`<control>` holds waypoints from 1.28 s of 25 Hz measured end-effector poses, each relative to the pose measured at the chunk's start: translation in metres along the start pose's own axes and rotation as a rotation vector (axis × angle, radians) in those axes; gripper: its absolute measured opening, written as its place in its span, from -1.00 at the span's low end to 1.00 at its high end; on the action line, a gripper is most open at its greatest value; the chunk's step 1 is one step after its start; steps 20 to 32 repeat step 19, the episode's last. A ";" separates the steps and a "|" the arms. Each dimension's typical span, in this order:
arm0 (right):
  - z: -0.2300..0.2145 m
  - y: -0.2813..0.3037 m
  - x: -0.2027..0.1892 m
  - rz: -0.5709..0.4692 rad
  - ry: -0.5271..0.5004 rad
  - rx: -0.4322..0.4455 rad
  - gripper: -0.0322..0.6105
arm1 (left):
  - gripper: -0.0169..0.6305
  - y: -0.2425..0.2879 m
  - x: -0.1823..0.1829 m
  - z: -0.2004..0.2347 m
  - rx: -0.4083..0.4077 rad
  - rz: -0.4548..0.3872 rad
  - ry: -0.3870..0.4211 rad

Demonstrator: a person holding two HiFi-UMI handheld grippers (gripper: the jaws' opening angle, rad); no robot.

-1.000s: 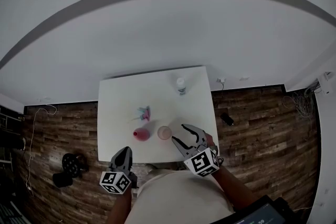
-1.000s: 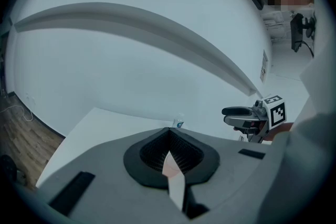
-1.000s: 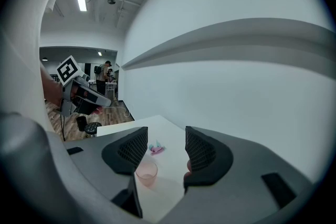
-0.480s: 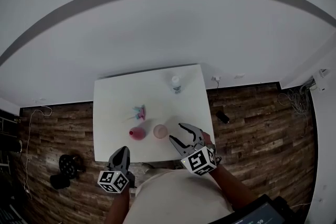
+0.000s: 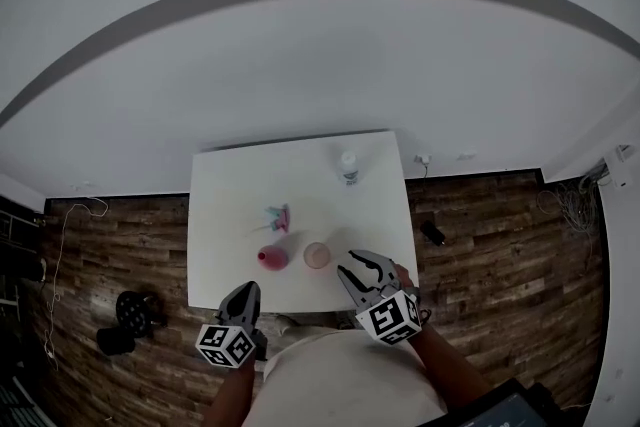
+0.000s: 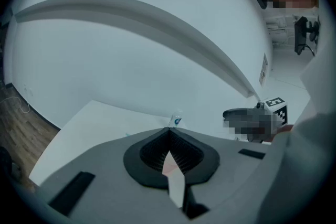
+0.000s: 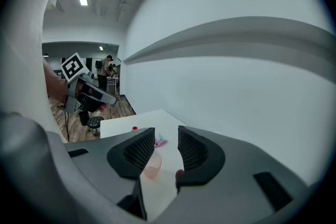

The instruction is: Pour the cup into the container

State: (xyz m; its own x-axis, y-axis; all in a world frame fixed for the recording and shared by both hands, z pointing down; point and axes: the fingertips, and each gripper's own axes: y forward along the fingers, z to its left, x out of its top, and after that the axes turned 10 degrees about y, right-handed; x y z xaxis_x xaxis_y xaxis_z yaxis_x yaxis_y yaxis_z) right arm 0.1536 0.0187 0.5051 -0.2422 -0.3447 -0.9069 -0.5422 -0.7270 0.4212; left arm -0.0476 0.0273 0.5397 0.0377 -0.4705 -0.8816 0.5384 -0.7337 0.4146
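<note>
At the left we are holding the left gripper [image 5: 245, 292] over the near edge of the table [image 5: 225, 195], its jaws pressed together on nothing. Just ahead of it and a little to the right the pink cup [image 5: 270, 258] is standing upright, so its long axis is vertical; what is inside we cannot tell. Just beside it, to the right, the clear container [image 5: 316, 255] is standing upright too. Further right we are holding the right gripper [image 5: 347, 265], pointing at the container from the near right. Its jaws have just been closing and are now leaving only a narrow gap, with nothing between the pads. So the left gripper is the nearer one to the cup, and the right one to the container. Compared with one second ago, the right jaws are standing much narrower, while cup and container are keeping the same places.
</note>
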 end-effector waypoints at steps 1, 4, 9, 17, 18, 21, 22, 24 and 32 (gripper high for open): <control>0.003 0.000 0.001 -0.004 0.008 0.011 -0.45 | -0.92 0.000 0.000 0.000 -0.003 0.000 -0.005; 0.015 0.002 0.005 -0.028 0.054 0.046 -0.45 | -0.92 -0.007 -0.001 0.000 -0.007 -0.003 -0.015; 0.029 0.004 0.013 -0.039 0.105 0.068 -0.48 | -0.92 -0.029 -0.009 -0.002 0.000 0.006 -0.041; 0.032 0.024 0.019 -0.055 0.146 0.096 -0.48 | -0.92 -0.044 -0.013 0.018 0.033 -0.008 -0.055; 0.032 0.026 0.022 -0.062 0.145 0.093 -0.49 | -0.92 -0.043 -0.012 0.021 0.034 -0.014 -0.055; 0.031 0.028 0.026 -0.068 0.144 0.090 -0.52 | -0.92 -0.042 -0.011 0.025 0.035 -0.020 -0.055; 0.031 0.028 0.026 -0.068 0.144 0.090 -0.52 | -0.92 -0.042 -0.011 0.025 0.035 -0.020 -0.055; 0.031 0.028 0.026 -0.068 0.144 0.090 -0.52 | -0.92 -0.042 -0.011 0.025 0.035 -0.020 -0.055; 0.031 0.028 0.026 -0.068 0.144 0.090 -0.52 | -0.92 -0.042 -0.011 0.025 0.035 -0.020 -0.055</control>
